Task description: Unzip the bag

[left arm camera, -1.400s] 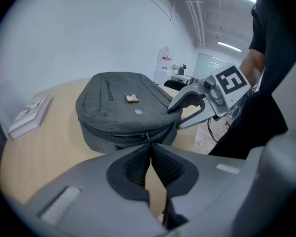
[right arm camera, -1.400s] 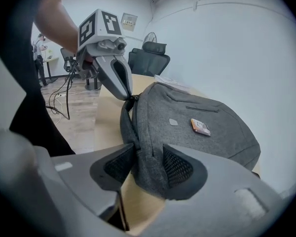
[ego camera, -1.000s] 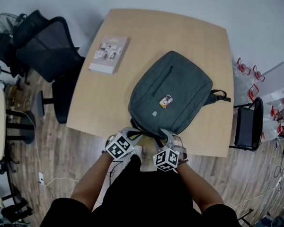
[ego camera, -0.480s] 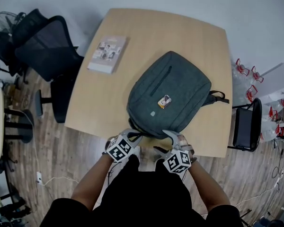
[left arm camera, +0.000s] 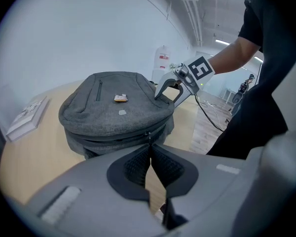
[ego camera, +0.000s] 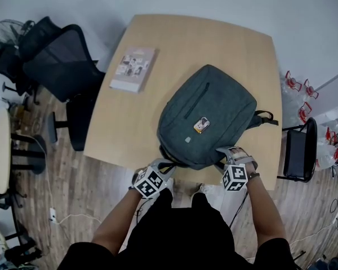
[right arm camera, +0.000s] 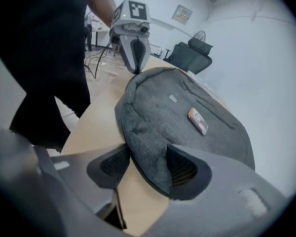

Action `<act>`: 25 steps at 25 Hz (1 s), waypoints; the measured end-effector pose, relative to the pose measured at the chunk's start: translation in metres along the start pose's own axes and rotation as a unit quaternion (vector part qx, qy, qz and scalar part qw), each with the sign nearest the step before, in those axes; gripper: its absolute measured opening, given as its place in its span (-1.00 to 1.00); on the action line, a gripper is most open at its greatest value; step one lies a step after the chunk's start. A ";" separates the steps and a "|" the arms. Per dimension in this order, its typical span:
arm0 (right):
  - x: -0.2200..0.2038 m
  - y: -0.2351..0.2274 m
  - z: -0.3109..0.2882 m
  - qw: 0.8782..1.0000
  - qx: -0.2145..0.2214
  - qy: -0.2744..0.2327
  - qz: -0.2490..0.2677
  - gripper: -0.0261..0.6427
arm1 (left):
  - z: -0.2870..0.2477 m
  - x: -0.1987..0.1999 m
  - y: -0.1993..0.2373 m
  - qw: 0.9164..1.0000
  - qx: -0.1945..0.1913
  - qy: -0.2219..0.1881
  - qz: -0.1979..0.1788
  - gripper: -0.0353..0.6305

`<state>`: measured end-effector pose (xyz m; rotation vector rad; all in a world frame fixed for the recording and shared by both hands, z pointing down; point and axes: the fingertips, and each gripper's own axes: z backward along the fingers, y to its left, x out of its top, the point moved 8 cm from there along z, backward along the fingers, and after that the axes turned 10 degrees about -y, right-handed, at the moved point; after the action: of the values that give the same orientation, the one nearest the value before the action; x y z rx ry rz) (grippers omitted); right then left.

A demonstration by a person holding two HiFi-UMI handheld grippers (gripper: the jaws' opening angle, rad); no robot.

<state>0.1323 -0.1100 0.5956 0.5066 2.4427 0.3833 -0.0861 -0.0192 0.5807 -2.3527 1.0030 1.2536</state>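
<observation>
A grey backpack (ego camera: 208, 114) lies flat on the wooden table (ego camera: 214, 38), with a small orange tag (ego camera: 201, 125) on its front. My left gripper (ego camera: 165, 163) sits at the bag's near left corner. In the left gripper view its jaws (left arm camera: 149, 154) are shut on the thin zipper pull (left arm camera: 149, 138) that hangs from the zip. My right gripper (ego camera: 230, 151) is at the bag's near right edge. Its jaws have just been closing and, in the right gripper view, pinch the bag's grey rim (right arm camera: 148, 154).
A book (ego camera: 133, 68) lies on the table's left side, apart from the bag. A black office chair (ego camera: 62, 61) stands left of the table and a dark chair (ego camera: 296, 151) right of it. The table's near edge runs just under both grippers.
My right gripper has slid from beside the left one rightward along the bag's near edge and rolled. The left gripper has stayed at the zip.
</observation>
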 end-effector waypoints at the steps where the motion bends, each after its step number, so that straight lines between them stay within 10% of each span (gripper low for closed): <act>1: 0.000 0.000 -0.001 1.000 -0.005 -0.002 -0.016 -0.24 | -0.001 0.000 -0.001 1.000 0.001 -0.001 -0.001 -0.81; 8: 0.008 -0.001 -0.009 0.985 -0.065 -0.007 -0.161 -0.30 | -0.005 0.003 -0.009 1.000 -0.011 -0.001 0.001 -0.80; 19: 0.055 0.008 -0.038 0.962 -0.124 0.005 -0.245 -0.31 | -0.002 -0.001 -0.012 1.000 -0.002 -0.001 0.010 -0.80; 25: 0.063 0.011 -0.040 0.971 -0.092 -0.044 -0.217 -0.27 | 0.004 -0.010 -0.004 1.000 0.021 -0.006 0.022 -0.81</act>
<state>0.0639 -0.0782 0.5987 -0.0908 2.3178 0.3843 -0.0893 -0.0095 0.5863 -2.3003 1.0722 1.2498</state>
